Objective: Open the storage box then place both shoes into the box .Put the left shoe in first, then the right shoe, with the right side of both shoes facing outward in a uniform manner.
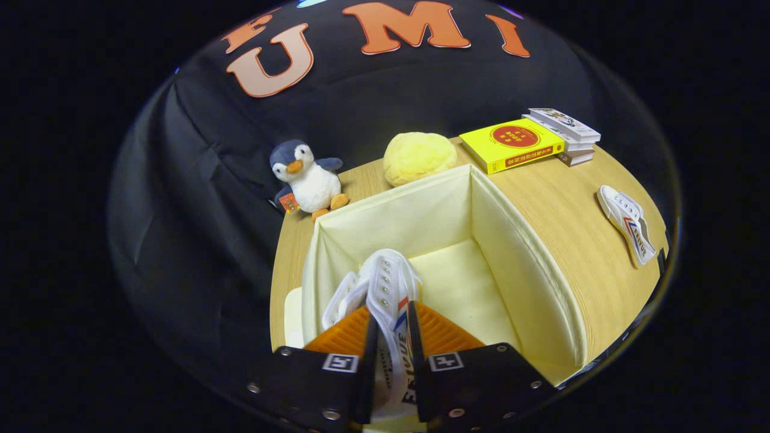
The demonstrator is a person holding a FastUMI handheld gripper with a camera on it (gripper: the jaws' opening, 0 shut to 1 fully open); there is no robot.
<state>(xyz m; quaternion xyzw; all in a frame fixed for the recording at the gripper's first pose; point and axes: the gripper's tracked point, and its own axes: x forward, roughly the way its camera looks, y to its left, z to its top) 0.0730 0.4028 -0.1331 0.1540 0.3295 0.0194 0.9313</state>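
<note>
My gripper (391, 337) is shut on a white shoe (385, 288) with red and blue stripes, both fingers pressing its sides. The shoe hangs toe-forward over the open pale yellow storage box (523, 264), above the box's near left part. The box has no lid on it and its pale floor shows beyond the shoe. A second white shoe (628, 224) of the same kind lies on its side on the wooden table (559, 204), well to the right of the box.
Beyond the box, a plush penguin (307, 177) sits at the table's far left and a round yellow plush (419, 157) just behind the box. A yellow book (511, 144) and a stack of books (568, 135) lie at the far right.
</note>
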